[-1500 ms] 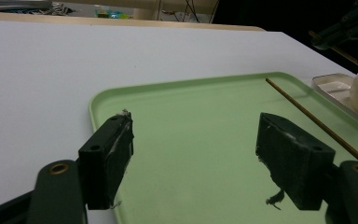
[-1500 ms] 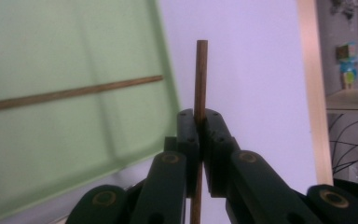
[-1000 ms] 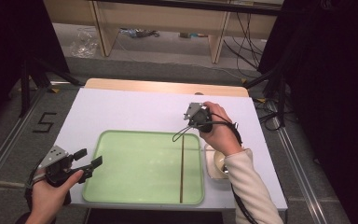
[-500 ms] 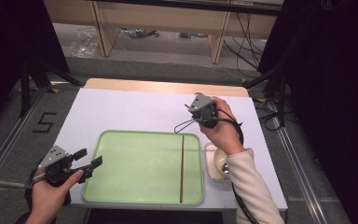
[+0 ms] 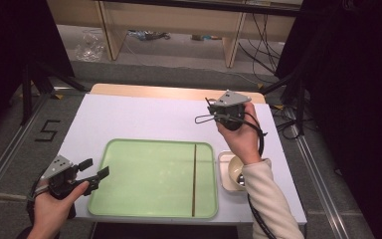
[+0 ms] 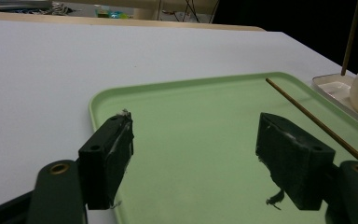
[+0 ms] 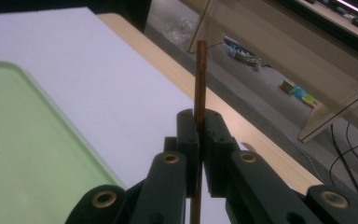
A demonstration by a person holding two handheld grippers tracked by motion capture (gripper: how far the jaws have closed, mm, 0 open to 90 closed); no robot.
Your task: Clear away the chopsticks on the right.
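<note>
Item one: a shallow pale green plastic tray (image 5: 149,179) with rounded corners, which I see lying flat on the white table top (image 5: 139,119), near its front edge. Item two: a thin brown wooden stick (image 5: 195,179) resting inside the tray toward its right side, running from the far rim to the near rim; I see it again in the left gripper view (image 6: 317,121). Item three: a second thin brown wooden stick (image 7: 199,74), which my right gripper (image 7: 199,122) pinches between closed jaws, the stick rising past the jaw tips; in the high view this gripper (image 5: 206,117) is held above the table behind the tray's far right corner. Item four: my left gripper (image 5: 95,170), jaws spread wide and empty, poised at the tray's left edge with the tips just over the rim (image 6: 193,140). Item five: a small white square dish (image 5: 225,172) just beside the tray's right edge, carrying a cream round bowl (image 5: 236,172).
</note>
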